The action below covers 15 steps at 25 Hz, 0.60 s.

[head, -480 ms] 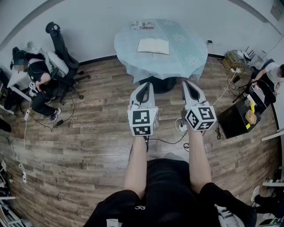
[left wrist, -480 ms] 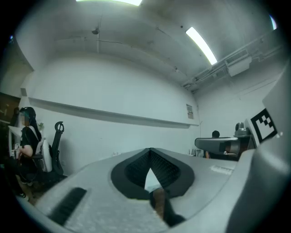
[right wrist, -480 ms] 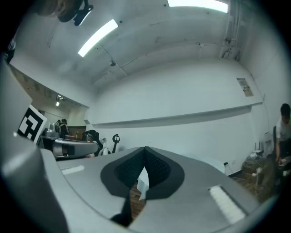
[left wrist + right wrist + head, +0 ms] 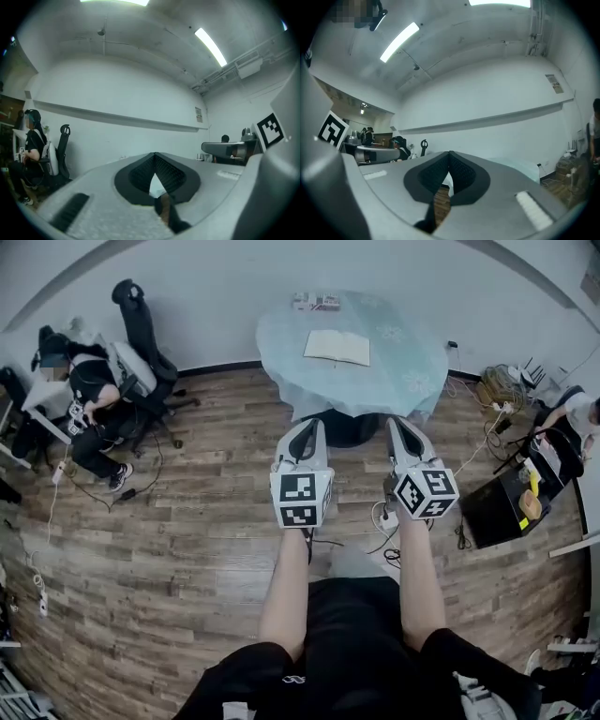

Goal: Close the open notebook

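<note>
Step in hand, as I judge it: the approach. The worktop [image 4: 412, 381] (round, pale blue cloth) stands well ahead across the wooden floor [image 4: 187, 521]. The open notebook [image 4: 337, 347] lies flat near the worktop's middle, pages up, nothing on it. The left hand-held gripper [image 4: 308, 425] and right hand-held gripper [image 4: 397, 421] are level, side by side, well short of the near edge. Each has its jaws closed tip to tip on nothing.

To do it well:
- Come square to the near edge.
- Part one pair of jaws and slip a jaw under one cover's outer edge.
- Fold that cover over the spine while the other gripper pins the opposite half against sliding on the cloth.

Around:
- A seated person [image 4: 94, 395] and an office chair [image 4: 141, 324] sit off the worktop's left, clear of the route.
- Cables with a power strip [image 4: 384, 512] lie on the floor straight ahead, a tripping risk.
- A small stack [image 4: 315, 302] at the far edge is no obstacle.
</note>
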### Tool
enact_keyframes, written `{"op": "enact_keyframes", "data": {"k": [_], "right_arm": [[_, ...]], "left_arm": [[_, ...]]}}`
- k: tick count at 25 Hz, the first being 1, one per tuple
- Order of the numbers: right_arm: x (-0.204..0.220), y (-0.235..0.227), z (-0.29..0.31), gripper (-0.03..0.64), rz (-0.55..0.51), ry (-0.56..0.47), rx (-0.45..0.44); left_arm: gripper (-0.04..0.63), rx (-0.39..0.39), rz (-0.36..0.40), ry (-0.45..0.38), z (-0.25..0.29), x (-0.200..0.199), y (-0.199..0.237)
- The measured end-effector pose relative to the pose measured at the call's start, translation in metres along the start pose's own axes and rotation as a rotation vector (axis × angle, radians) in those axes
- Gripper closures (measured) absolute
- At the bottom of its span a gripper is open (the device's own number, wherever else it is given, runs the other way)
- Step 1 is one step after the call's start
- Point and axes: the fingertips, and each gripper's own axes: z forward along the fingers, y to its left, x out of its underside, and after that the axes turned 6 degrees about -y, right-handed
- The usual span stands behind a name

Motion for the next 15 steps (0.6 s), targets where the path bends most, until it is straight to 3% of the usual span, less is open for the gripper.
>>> {"op": "enact_keyframes", "data": {"k": [15], "right_arm": [[-0.006, 0.015, 0.053, 0.606, -0.017, -0.058, -0.071]], "left_arm": [[0.592, -0.077, -0.014, -0.042, 0.007, -0.003, 0.062]]}}
